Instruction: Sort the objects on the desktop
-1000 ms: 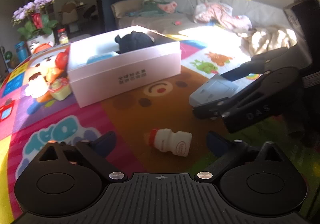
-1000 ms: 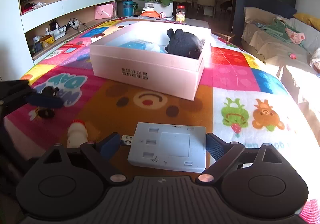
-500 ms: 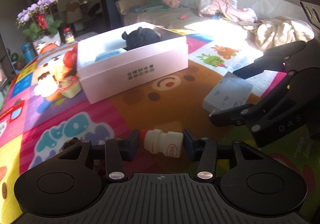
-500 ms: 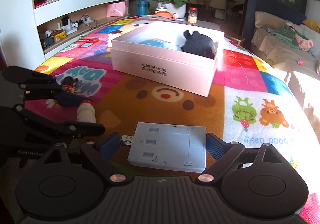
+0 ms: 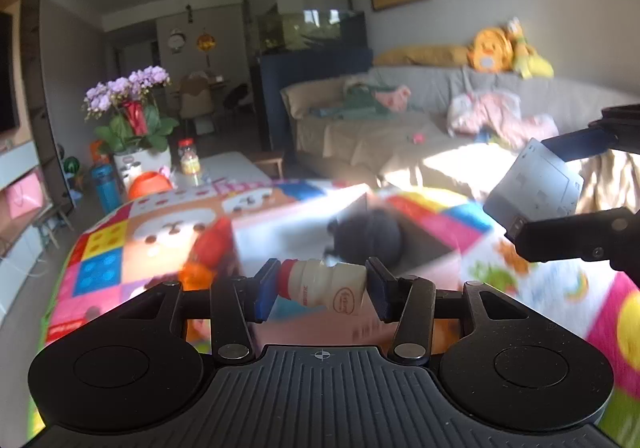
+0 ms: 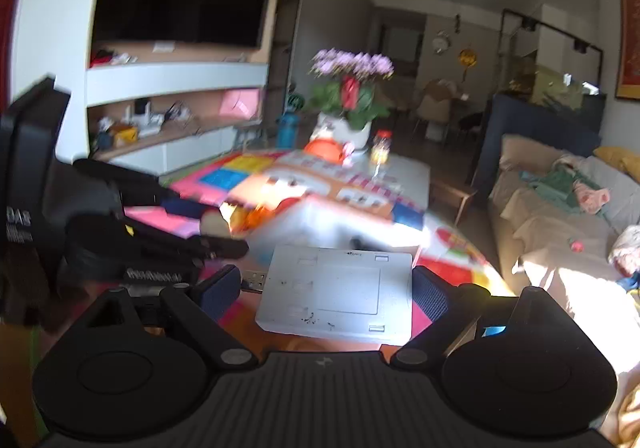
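yogurt bottle (image 5: 322, 284), on the mat a second ago, now rides clamped in the left gripper (image 5: 320, 286) while the right gripper (image 6: 326, 288) grips the grey device (image 6: 336, 290), both lifted for the white box (image 5: 304, 244).

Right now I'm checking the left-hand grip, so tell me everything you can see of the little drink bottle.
The little drink bottle is a small, waisted, cream-white container that looks like plastic, with a red foil cap and a round red logo near its base. It lies sideways, cap toward the picture's left, slightly tilted. The left gripper holds it end to end: one blue-padded finger presses the cap, the other the base. It is lifted clear of the colourful mat, in front of the white box. Nothing else touches it.
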Available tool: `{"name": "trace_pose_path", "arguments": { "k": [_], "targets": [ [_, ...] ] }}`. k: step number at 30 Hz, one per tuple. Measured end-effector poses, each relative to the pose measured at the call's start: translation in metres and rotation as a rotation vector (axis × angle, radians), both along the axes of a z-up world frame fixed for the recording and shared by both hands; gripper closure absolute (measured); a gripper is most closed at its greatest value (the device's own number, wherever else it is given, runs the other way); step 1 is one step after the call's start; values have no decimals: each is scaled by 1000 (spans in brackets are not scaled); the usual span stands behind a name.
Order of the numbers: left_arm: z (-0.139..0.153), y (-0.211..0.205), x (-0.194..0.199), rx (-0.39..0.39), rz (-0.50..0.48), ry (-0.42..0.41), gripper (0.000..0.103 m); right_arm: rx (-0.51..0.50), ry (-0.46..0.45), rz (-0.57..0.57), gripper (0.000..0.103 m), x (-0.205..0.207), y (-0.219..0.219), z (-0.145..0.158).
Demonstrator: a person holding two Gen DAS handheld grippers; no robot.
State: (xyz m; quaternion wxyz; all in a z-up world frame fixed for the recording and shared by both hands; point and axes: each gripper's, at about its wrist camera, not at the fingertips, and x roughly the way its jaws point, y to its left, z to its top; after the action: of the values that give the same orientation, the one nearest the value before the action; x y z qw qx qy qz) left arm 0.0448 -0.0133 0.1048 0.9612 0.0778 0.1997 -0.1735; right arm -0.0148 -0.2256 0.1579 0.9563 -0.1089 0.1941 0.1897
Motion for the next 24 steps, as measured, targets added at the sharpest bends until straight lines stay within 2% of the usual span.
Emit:
{"name": "trace_pose_path", "arguments": {
  "k": [3,4,6,7,8,11,13,15,19,21,24],
  "targets": [
    [0,-5,36,-76,40,25,51,38,-10,-35,11,37,0,19],
    [-1,-4,42,-89,50,36,46,56,-1,-42,11,52,0,24],
    [-3,1,39,-102,49,44,30,93,27,-52,11,82,4,29],
    [-6,5,30,-90,41,34,19,110,49,-53,11,97,7,30],
    [-10,8,21,-59,33,22,13,124,66,-55,11,111,11,29],
    [-25,14,-1,27,20,47,12,129,71,-81,9,154,29,21],
    [-34,28,-13,20,24,89,8,125,63,-109,0,181,40,10],
    [-40,43,-21,13,58,110,8,115,100,-126,0,201,47,-2],
    [-57,73,-23,-8,158,161,6,142,106,-121,0,191,43,-18],
    [-63,85,-19,-39,212,196,6,129,86,-110,0,174,44,-25],
    [-64,106,-20,-100,299,204,6,89,71,-41,0,135,50,-38]
  ]
}}
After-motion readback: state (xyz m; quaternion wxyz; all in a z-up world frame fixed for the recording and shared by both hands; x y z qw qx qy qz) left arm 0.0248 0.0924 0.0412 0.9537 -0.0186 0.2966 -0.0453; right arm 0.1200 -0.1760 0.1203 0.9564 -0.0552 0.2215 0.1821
